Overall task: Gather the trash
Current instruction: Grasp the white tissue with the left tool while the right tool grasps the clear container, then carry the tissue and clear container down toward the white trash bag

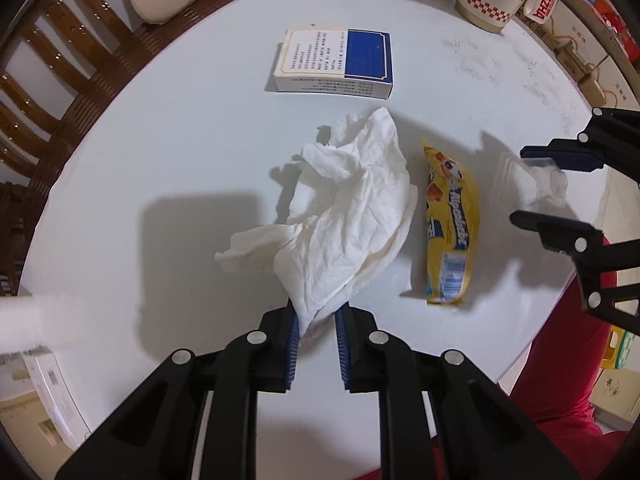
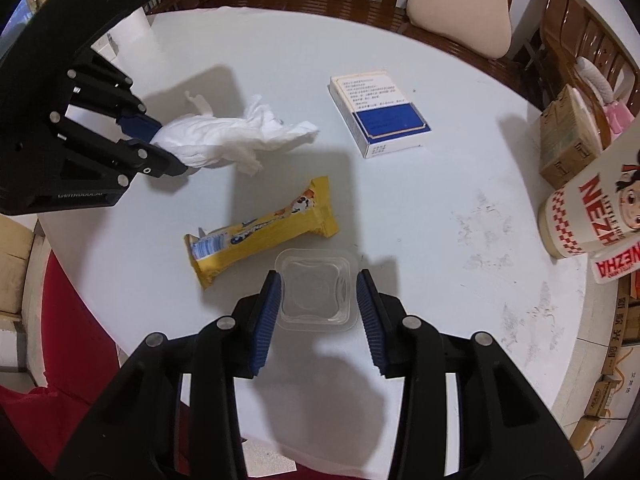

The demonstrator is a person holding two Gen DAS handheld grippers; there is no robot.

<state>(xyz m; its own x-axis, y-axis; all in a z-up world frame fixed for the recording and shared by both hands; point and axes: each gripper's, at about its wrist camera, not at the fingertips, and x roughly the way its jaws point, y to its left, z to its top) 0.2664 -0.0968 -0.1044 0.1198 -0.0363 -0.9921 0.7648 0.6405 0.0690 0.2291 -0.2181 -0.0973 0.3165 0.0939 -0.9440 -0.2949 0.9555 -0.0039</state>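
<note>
My left gripper [image 1: 316, 320] is shut on a crumpled white tissue [image 1: 344, 216], which hangs from its pads above the round white table [image 1: 160, 152]; the gripper [image 2: 170, 146] and tissue [image 2: 228, 136] also show in the right wrist view. A yellow snack wrapper [image 1: 452, 224] lies right of the tissue, also in the right wrist view [image 2: 260, 232]. A clear plastic cup [image 2: 316, 290] sits on the table between the pads of my open right gripper [image 2: 318, 280], not squeezed. The right gripper [image 1: 532, 184] appears at the right edge of the left wrist view around the cup [image 1: 528, 180].
A blue and white box [image 1: 332, 62] lies further back on the table, also in the right wrist view [image 2: 378, 114]. A printed Nezha paper cup [image 2: 584, 216] stands at the right edge. Wooden chairs with a cushion [image 2: 460, 20] ring the far side. Cardboard boxes [image 2: 568, 140] stand at the right.
</note>
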